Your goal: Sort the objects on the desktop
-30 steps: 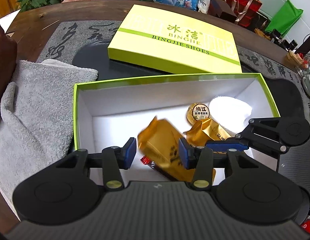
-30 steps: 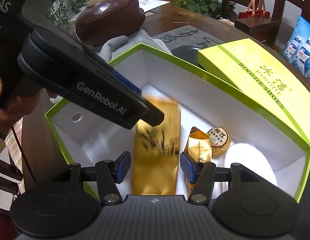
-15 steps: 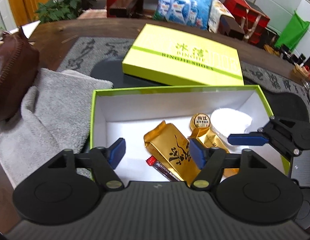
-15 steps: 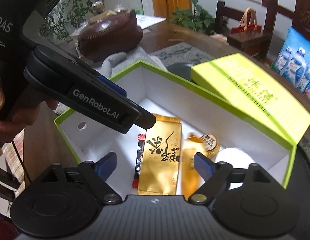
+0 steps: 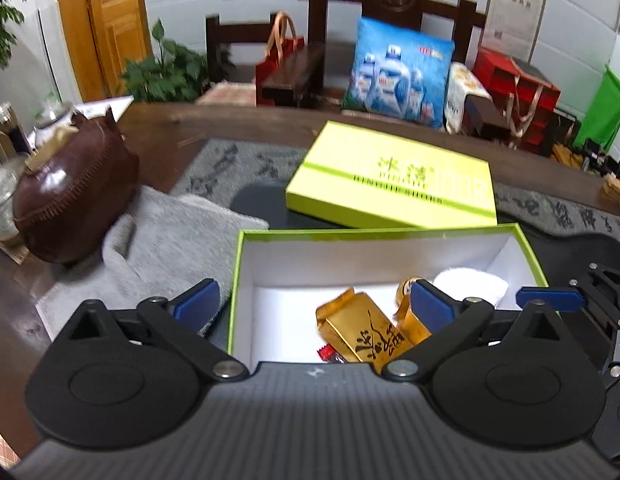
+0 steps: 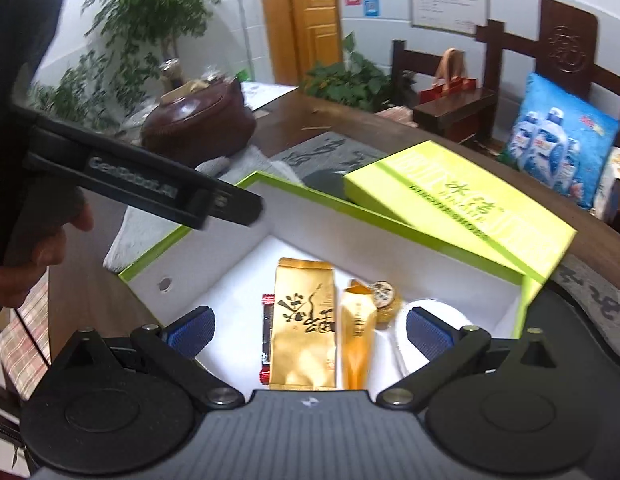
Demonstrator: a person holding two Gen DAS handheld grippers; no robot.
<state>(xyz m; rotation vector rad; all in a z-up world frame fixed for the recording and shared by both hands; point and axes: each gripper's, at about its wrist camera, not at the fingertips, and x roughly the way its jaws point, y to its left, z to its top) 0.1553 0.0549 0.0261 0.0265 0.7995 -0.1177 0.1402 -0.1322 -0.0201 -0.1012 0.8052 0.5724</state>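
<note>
Dark wooden desk (image 5: 158, 136); open green shoe box (image 6: 389, 236) holding 2 gold pouches (image 6: 304, 320). Left gripper (image 5: 313, 300), right gripper (image 6: 310, 326): fingers just opened wide, gripping nothing, above box.

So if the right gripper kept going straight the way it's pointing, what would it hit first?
Probably the large gold packet on the open box floor; the right gripper, jaws just opened and empty, points down at it. Depth is uncertain.
</note>
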